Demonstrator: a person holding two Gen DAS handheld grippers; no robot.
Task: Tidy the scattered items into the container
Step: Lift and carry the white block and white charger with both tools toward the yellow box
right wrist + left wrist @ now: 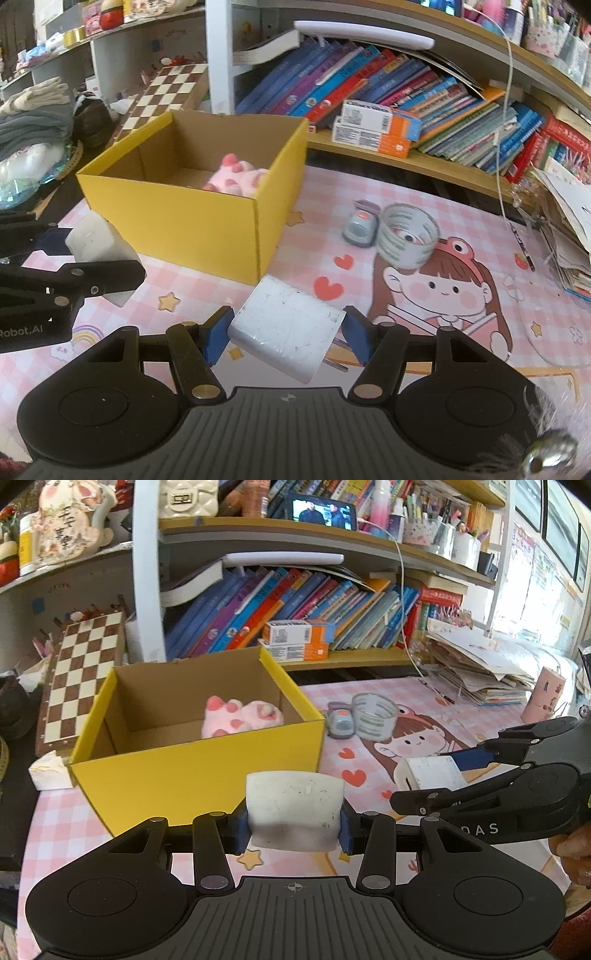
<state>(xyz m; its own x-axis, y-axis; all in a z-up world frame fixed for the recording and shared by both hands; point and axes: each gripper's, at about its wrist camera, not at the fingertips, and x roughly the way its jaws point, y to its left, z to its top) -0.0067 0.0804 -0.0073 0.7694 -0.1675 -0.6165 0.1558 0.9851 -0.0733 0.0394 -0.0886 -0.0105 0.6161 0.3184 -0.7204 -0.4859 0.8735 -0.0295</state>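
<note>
Left gripper (294, 821) clamps a white block (294, 812) broadside, just short of the yellow box (199, 775). Right gripper (286, 334), pads slightly parted, straddles a white charger (286, 328) tilted with prongs pointing right. Beyond, a pink plush (242, 716) lies inside the box; tape roll (408, 234) and grey sharpener (360, 225) sit together on the mat (480, 229).

Plush toy (242, 718) in yellow box (195, 775): lower part hidden behind the near box wall in both views. White block (293, 812) in my left hand-held gripper (293, 825): its sides are covered by the blue pads. Print on tape roll (408, 234) too small to read. My right hand (572, 849) cut off at 3 o'clock edge.
</note>
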